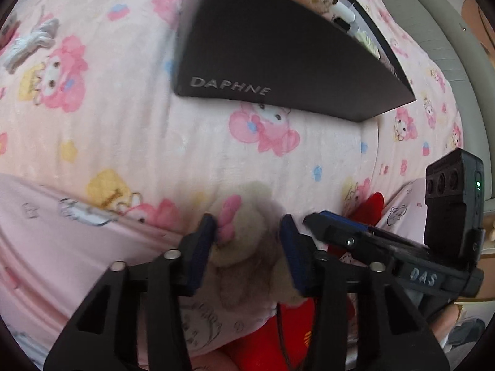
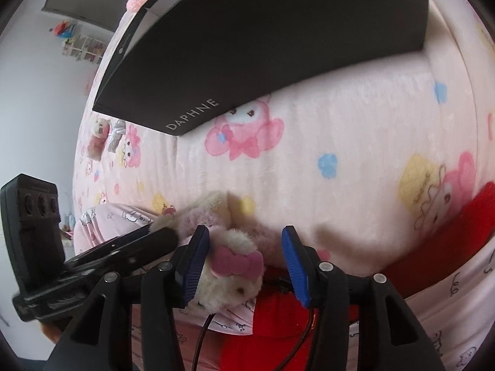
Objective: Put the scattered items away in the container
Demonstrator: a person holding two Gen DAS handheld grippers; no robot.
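Note:
A cream plush toy with a pink bow (image 1: pixel 247 241) lies at the near edge of the pink bed. My left gripper (image 1: pixel 247 228) is shut on it, blue pads on both its sides. My right gripper (image 2: pixel 246 241) is open, with the plush toy's head (image 2: pixel 232 275) between its fingers, against the left pad. The left gripper's finger (image 2: pixel 154 238) reaches the toy from the left. The black DAPHNE box (image 1: pixel 263 52) stands farther back and holds a brown plush, markers and other items. It also shows in the right wrist view (image 2: pixel 263 40).
A white knotted rope (image 1: pixel 31 43) lies far left on the bed. A pink-clothed teddy (image 2: pixel 97 137) and a grey-white toy lie left of the box. Red fabric (image 2: pixel 464 219) and pink pyjama cloth lie at the near edge. A grey bed frame (image 1: pixel 448 46) runs along the right.

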